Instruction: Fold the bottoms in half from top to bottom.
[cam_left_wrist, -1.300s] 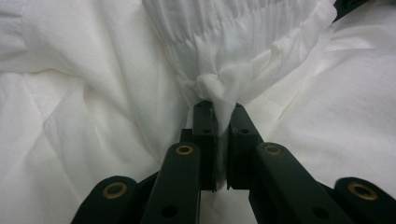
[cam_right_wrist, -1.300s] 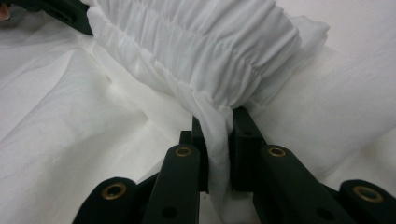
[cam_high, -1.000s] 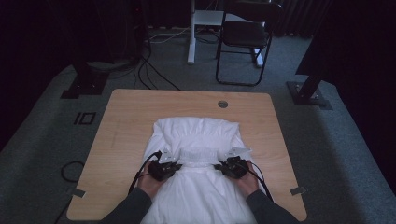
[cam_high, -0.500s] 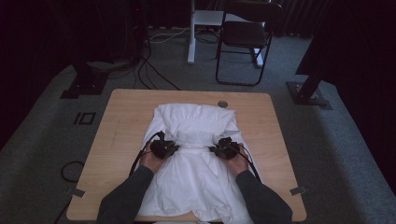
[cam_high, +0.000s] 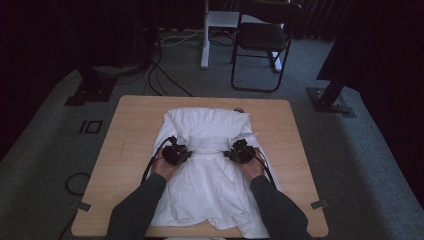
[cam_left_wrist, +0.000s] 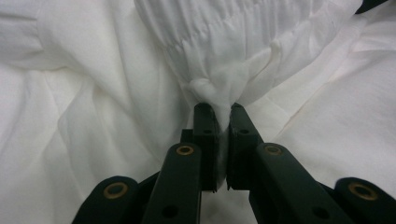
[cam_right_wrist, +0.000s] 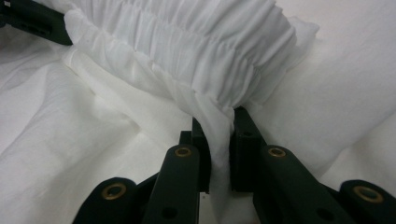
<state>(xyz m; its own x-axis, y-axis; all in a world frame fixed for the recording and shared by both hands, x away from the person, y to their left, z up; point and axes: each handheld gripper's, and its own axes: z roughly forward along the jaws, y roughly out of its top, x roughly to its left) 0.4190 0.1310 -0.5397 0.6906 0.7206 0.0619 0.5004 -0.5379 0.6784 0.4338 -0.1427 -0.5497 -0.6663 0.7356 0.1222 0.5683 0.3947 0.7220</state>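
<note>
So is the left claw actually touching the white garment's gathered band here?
Touching. In the left gripper view, the left claw is shut on a bunched pinch of the white garment at its gathered band, with cloth squeezed between both jaws.

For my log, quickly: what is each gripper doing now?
Left gripper: shut on the white gathered cloth garment.
Right gripper: shut on the same garment's gathered band.

From above the person's side we look forward and down over the whole counter (cam_high: 130, 130), floor beyond. Each gripper view sits low and very near, looking along its own jaws at the white garment (cam_left_wrist: 93, 93) just ahead of them. All three views share the garment's gathered band (cam_right_wrist: 187, 42).
</note>
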